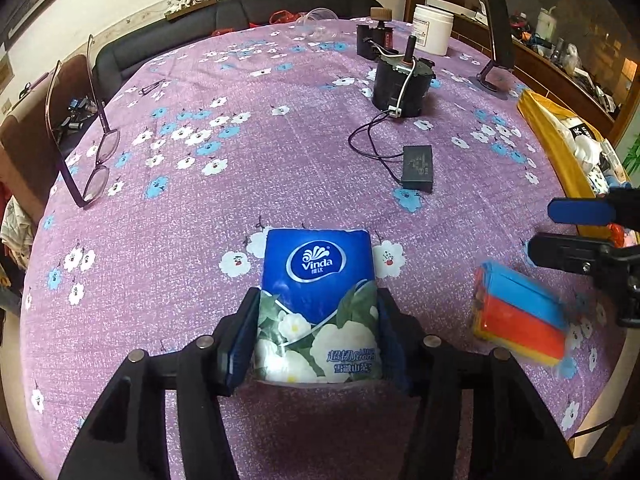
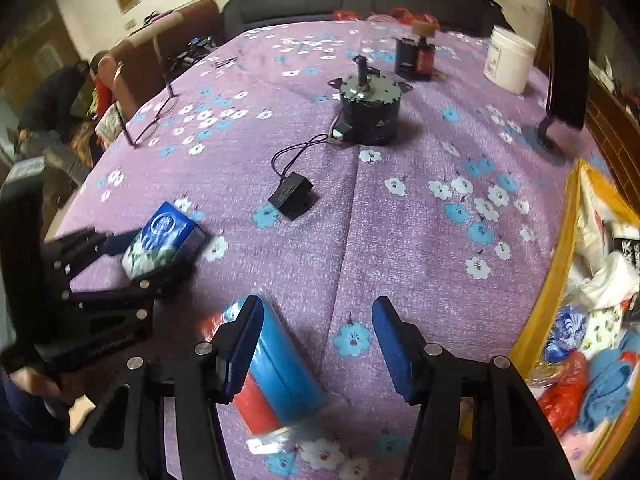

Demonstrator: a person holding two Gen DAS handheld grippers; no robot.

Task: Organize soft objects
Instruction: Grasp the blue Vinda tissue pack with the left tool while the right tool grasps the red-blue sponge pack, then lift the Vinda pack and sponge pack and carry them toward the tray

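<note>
My left gripper (image 1: 316,300) is shut on a blue Vinda tissue pack (image 1: 318,296), holding it just above the purple flowered tablecloth (image 1: 248,184). The same pack (image 2: 160,240) and left gripper show at the left of the right wrist view. My right gripper (image 2: 316,312) is open. A wrapped pack of blue, red and yellow cloths (image 2: 276,376) lies partly between its fingers, against the left finger (image 2: 240,344). The cloth pack also shows in the left wrist view (image 1: 520,312), below the right gripper (image 1: 560,232).
A yellow basket (image 2: 556,264) of soft items stands at the table's right edge. A black motor (image 2: 370,112) with a wired black box (image 2: 290,198), eyeglasses (image 1: 96,160), a white jar (image 2: 508,60), dark bottles (image 2: 414,58) and a phone stand (image 2: 564,80) lie further back.
</note>
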